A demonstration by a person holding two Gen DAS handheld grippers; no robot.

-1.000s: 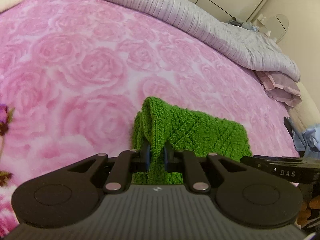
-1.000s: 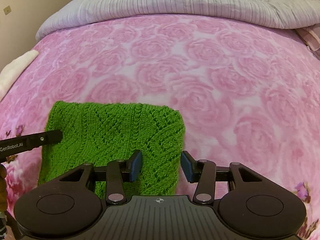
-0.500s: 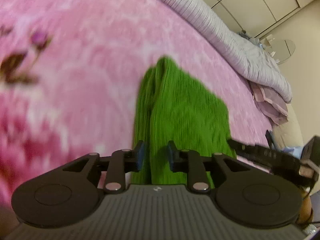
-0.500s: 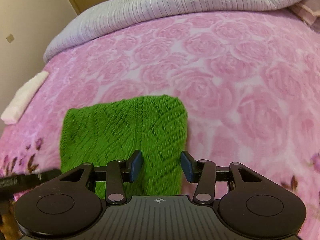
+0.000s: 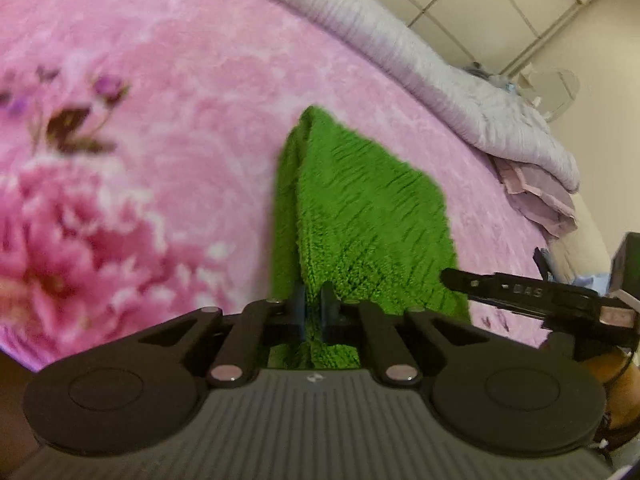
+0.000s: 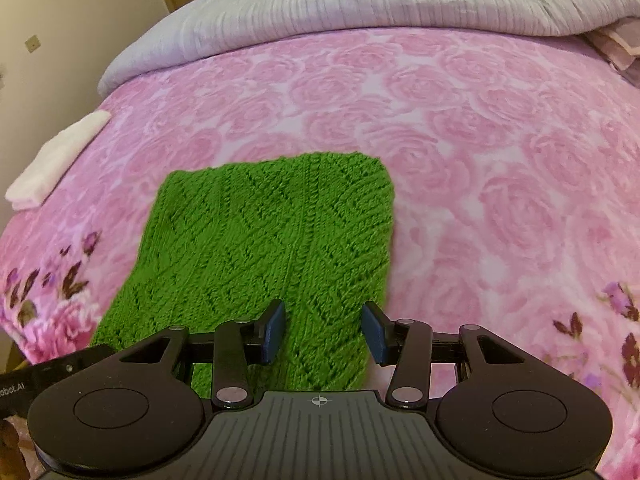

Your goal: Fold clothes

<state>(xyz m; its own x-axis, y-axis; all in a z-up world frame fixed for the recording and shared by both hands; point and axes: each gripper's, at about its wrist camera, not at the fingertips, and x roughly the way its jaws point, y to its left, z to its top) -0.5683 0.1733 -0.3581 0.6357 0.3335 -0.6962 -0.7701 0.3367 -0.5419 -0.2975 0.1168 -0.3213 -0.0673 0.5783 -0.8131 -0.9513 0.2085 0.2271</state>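
Left tool [image 5: 313, 307] is pinched tight on a raised fold at the near edge of the green knit [image 6: 264, 256], its two fingers almost touching with the fabric squeezed between them. From that grip the knit rises in a ridge and slopes away across the bed. Right tool [image 6: 323, 332] is spread wide with nothing between its blue pads [image 6: 275, 330]; it hangs over the knit's near right part, and whether the pads touch the fabric cannot be told. In the left wrist view the right tool's arm reaches in from the right, beside the knit's edge. The knit lies folded into a rough rectangle on the pink rose blanket [image 6: 500, 168], near the front of the bed. A grey striped duvet [image 6: 360, 4] is bunched along the far side, and a white folded cloth [image 6: 52, 160] sits at the blanket's left edge, well apart from the knit.
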